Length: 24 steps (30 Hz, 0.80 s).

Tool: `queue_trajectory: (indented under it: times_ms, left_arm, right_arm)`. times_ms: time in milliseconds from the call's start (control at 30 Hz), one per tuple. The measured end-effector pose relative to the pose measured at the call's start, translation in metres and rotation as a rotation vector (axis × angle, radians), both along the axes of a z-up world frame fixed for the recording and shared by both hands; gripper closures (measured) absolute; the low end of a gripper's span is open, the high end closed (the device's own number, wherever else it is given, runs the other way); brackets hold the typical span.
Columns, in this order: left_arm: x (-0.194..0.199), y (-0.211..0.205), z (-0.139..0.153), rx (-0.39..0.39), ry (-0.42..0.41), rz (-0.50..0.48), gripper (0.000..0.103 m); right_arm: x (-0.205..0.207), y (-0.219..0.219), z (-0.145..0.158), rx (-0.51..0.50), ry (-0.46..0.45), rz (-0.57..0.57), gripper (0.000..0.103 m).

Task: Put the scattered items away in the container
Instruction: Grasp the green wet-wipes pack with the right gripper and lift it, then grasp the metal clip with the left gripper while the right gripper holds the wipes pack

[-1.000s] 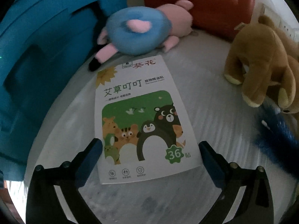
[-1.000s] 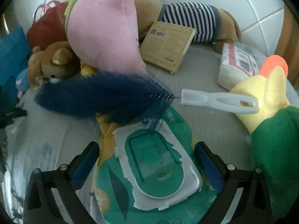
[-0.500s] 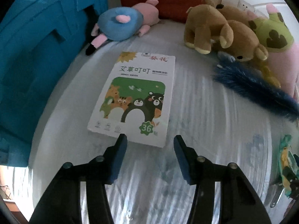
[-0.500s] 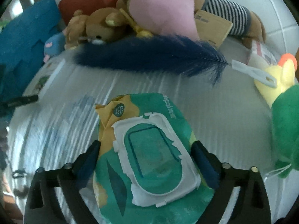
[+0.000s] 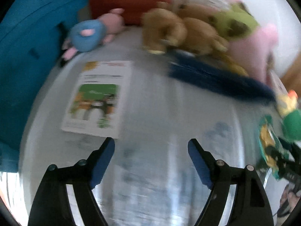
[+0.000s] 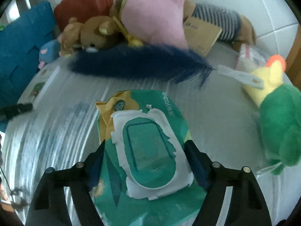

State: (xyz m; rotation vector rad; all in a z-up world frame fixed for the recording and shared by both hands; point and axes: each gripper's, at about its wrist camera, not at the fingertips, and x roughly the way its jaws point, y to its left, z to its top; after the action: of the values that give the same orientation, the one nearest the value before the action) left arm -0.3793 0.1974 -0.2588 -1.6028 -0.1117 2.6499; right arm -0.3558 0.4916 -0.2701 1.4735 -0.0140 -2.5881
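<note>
While the right gripper (image 6: pixel 144 150) has just been closing, its jaws now sit clamped on both sides of the wipes pack (image 6: pixel 144 150), pack filling the 6 o'clock half of the right wrist view, white flap lid up. Blue feather duster (image 6: pixel 139 62) lies across at 12 o'clock of the pack, white handle (image 6: pixel 240 75) pointing to 2. Behind it: brown bear (image 6: pixel 92 33), pink plush (image 6: pixel 154 13), cardboard box (image 6: pixel 203 33), striped plush (image 6: pixel 220 22). Green-and-yellow plush (image 6: pixel 278 124) at 3, clear of the pack. Red bag (image 6: pixel 82 1) at 11, blue container (image 6: pixel 22 47) at 9-10.

Left gripper (image 5: pixel 150 148): jaws have just been opening, now apart, nothing between them, only bare white table (image 5: pixel 161 113). Sticker pack (image 5: pixel 97 98) flat on the table at 10 o'clock of the fingertips, near edge just off the left pad. Left view is blurred. Blue-and-pink plush (image 5: pixel 90 35) at 11, next to the container wall (image 5: pixel 28 56)
</note>
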Motion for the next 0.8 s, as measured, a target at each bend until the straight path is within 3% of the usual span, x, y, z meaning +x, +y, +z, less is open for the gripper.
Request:
queue_trajectory:
  times_ms: [167,400,700,733,800]
  left_arm:
    - [0.018,0.065,-0.003,0.039,-0.007,-0.178,0.023]
    - [0.039,0.159,-0.012,0.075,-0.024,-0.401,0.023]
    - [0.044,0.227,-0.044,0.000,-0.056,-0.522,0.023]
    - [0.044,0.230,-0.048,-0.024,-0.056,-0.526,0.026]
    - [0.049,0.236,-0.048,-0.070,-0.016,-0.547,0.041]
  right_arm:
    - [0.026,0.023,0.025,-0.025,0.073,-0.075,0.026]
    - [0.072,0.071,0.031,-0.050,0.065,-0.200,0.026]
    - [0.103,0.111,0.019,-0.068,0.058,-0.303,0.026]
    - [0.106,0.114,0.018,-0.071,0.057,-0.310,0.026]
    - [0.108,0.117,0.016,-0.077,0.054,-0.316,0.026]
